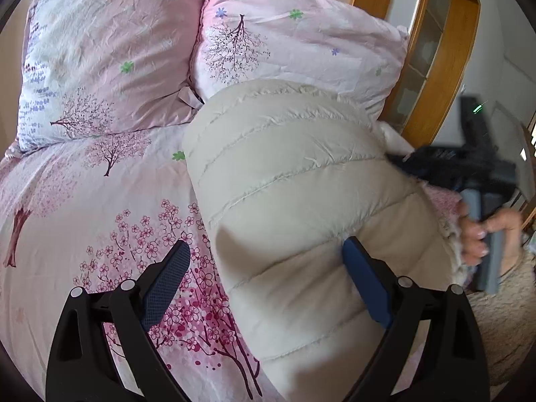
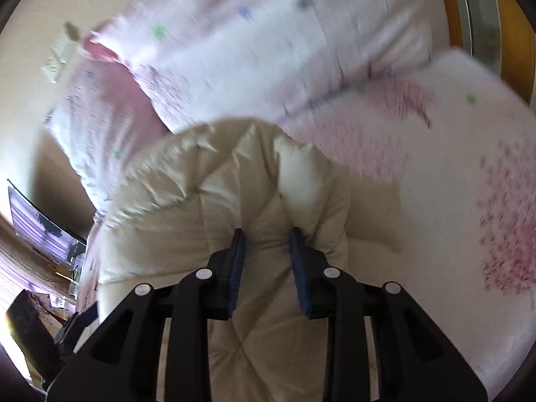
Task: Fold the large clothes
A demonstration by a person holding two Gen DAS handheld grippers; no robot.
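The quilted beige coat (image 1: pixel 301 181) is laid across the flowered bedding (image 1: pixel 83 207), its upper end against the pillows (image 1: pixel 110 50), so a flat surface supports folding. The right gripper (image 2: pixel 266 251) is clamped on a bunched fold, apparently to carry it over, though blur obscures detail. The left gripper (image 1: pixel 264 268) is held wide apart, one finger resting on the coat.

jacket (image 1: pixel 301 174) on bed (image 1: pixel 83 234) — before pillows (image 1: pixel 107 50)
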